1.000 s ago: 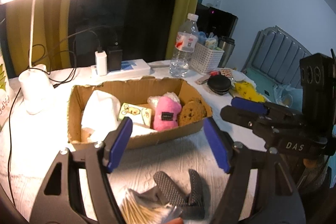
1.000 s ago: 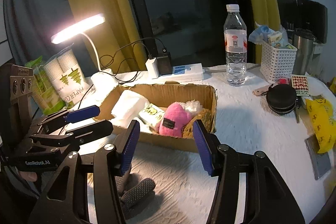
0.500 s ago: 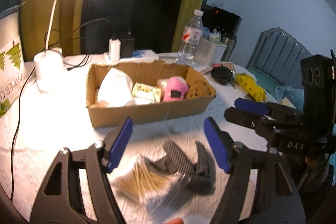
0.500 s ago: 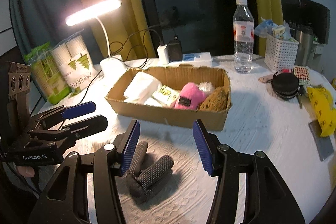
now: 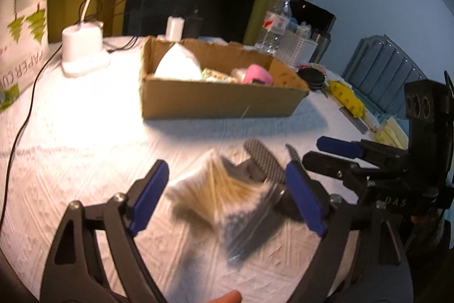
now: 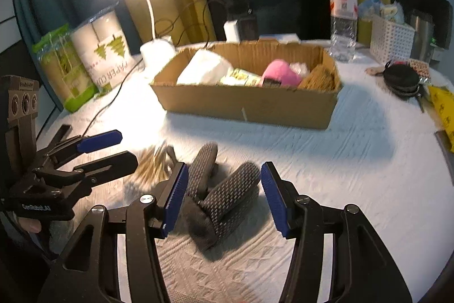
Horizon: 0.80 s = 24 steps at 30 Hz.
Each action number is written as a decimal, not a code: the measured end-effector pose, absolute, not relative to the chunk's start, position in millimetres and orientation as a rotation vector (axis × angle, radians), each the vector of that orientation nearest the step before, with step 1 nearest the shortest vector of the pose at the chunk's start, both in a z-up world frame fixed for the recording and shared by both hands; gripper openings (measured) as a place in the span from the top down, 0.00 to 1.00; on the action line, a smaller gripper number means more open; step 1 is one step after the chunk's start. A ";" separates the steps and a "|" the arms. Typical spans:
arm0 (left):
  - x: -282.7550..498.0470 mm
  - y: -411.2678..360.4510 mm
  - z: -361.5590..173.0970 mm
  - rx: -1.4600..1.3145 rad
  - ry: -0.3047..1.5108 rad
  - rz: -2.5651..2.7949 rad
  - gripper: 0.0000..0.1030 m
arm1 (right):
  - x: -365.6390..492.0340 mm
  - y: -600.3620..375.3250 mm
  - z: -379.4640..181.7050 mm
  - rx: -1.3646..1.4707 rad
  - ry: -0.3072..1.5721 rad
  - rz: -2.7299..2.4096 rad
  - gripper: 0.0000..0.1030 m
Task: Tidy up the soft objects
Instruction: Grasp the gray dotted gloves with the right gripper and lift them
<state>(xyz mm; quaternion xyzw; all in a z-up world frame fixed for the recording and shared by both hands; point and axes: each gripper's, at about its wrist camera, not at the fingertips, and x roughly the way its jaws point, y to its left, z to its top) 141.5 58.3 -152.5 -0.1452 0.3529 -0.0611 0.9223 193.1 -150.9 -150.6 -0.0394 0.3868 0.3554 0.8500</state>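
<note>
While my left gripper (image 5: pixel 227 198) is hanging over the swab bag (image 5: pixel 224 198), its jaws are standing wide, having just been opening, with the bag between them but untouched. My right gripper (image 6: pixel 222 196) is standing half open, its jaws having just been opening, around the grey slippers (image 6: pixel 224 198), pads apart from them. Both things are lying on the white cloth (image 6: pixel 354 175), just before the box (image 6: pixel 249 104) holding the pink toy (image 6: pixel 279 73).

Grey gloves (image 6: pixel 224 198) flat before box (image 6: pixel 255 107)
</note>
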 end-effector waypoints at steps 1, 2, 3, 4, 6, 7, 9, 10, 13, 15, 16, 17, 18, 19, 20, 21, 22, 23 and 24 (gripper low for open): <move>140.5 59.7 -155.3 -0.301 0.731 -0.120 0.16 | 191.9 -148.5 -154.9 -0.090 0.825 0.751 0.40; 139.3 60.9 -159.2 -0.303 0.740 -0.112 0.16 | 191.1 -146.9 -157.7 -0.094 0.832 0.753 0.40; 138.4 61.8 -162.4 -0.303 0.747 -0.106 0.16 | 190.7 -144.2 -162.5 -0.102 0.846 0.758 0.39; 138.1 62.0 -165.7 -0.303 0.758 -0.102 0.16 | 190.7 -141.2 -168.0 -0.113 0.863 0.760 0.37; 138.6 61.5 -173.0 -0.297 0.788 -0.093 0.16 | 191.0 -136.9 -176.0 -0.123 0.887 0.762 0.37; 138.9 61.2 -175.4 -0.293 0.800 -0.087 0.16 | 191.4 -134.8 -179.8 -0.126 0.898 0.766 0.36; 138.1 61.7 -180.6 -0.288 0.826 -0.075 0.16 | 190.8 -129.9 -184.0 -0.130 0.908 0.781 0.36; 138.3 62.5 -180.7 -0.287 0.830 -0.069 0.16 | 190.2 -127.0 -184.5 -0.141 0.907 0.783 0.36; 139.1 66.4 -180.9 -0.279 0.839 -0.027 0.16 | 184.1 -115.8 -184.4 -0.197 0.891 0.799 0.36; 141.2 69.4 -180.9 -0.296 0.845 -0.014 0.16 | 181.0 -111.9 -184.4 -0.220 0.880 0.812 0.36; 142.6 68.5 -179.9 -0.295 0.844 -0.016 0.16 | 180.5 -112.0 -184.9 -0.226 0.876 0.810 0.40; 144.4 65.1 -178.6 -0.282 0.841 -0.017 0.16 | 180.2 -112.5 -185.4 -0.235 0.870 0.805 0.44; 146.4 62.3 -177.4 -0.275 0.842 -0.018 0.16 | 180.7 -114.3 -185.7 -0.243 0.865 0.797 0.50; 149.3 57.7 -177.1 -0.266 0.845 -0.025 0.16 | 182.0 -117.2 -185.6 -0.237 0.867 0.801 0.54; 152.1 54.2 -177.0 -0.257 0.850 -0.029 0.16 | 183.5 -119.7 -185.5 -0.232 0.869 0.804 0.57; 154.1 52.4 -177.1 -0.250 0.854 -0.028 0.16 | 184.5 -123.2 -185.5 -0.230 0.869 0.802 0.63; 157.2 49.8 -178.0 -0.243 0.861 -0.024 0.16 | 185.6 -127.0 -185.8 -0.228 0.868 0.795 0.66; 161.0 47.3 -179.0 -0.240 0.870 -0.025 0.16 | 186.3 -130.4 -185.9 -0.223 0.868 0.789 0.67; 165.0 45.1 -179.7 -0.238 0.878 -0.026 0.16 | 188.8 -136.4 -186.3 -0.211 0.871 0.779 0.68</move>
